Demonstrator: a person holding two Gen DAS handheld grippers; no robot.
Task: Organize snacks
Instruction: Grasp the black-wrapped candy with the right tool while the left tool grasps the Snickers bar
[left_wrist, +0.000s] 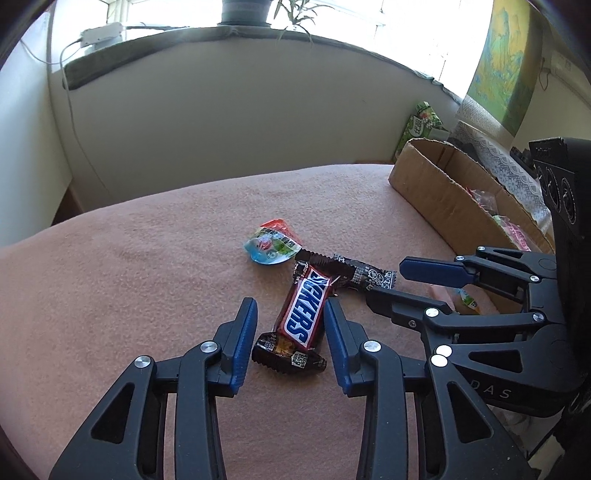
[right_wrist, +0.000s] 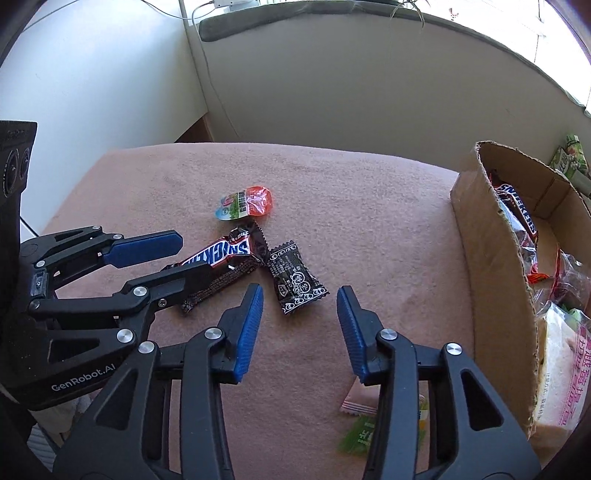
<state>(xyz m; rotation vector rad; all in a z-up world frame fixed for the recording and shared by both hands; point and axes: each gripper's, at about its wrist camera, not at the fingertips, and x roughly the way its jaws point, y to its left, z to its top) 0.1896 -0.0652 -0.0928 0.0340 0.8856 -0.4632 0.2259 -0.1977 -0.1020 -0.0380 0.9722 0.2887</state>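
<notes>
A Snickers bar (left_wrist: 301, 317) lies on the pink cloth between the open fingers of my left gripper (left_wrist: 290, 314); it also shows in the right wrist view (right_wrist: 218, 256). A black candy packet (right_wrist: 295, 277) lies just beyond my open, empty right gripper (right_wrist: 299, 299); in the left wrist view it (left_wrist: 364, 275) lies behind the bar. A round jelly cup (left_wrist: 271, 243) with a red and blue lid lies farther back (right_wrist: 245, 203). A cardboard box (right_wrist: 491, 258) at the right holds several snacks.
The pink cloth (left_wrist: 147, 295) covers the table. A pink and green packet (right_wrist: 360, 417) lies under my right gripper. A green packet (left_wrist: 423, 122) stands behind the box by the wall. The table's far edge meets a white wall and windowsill.
</notes>
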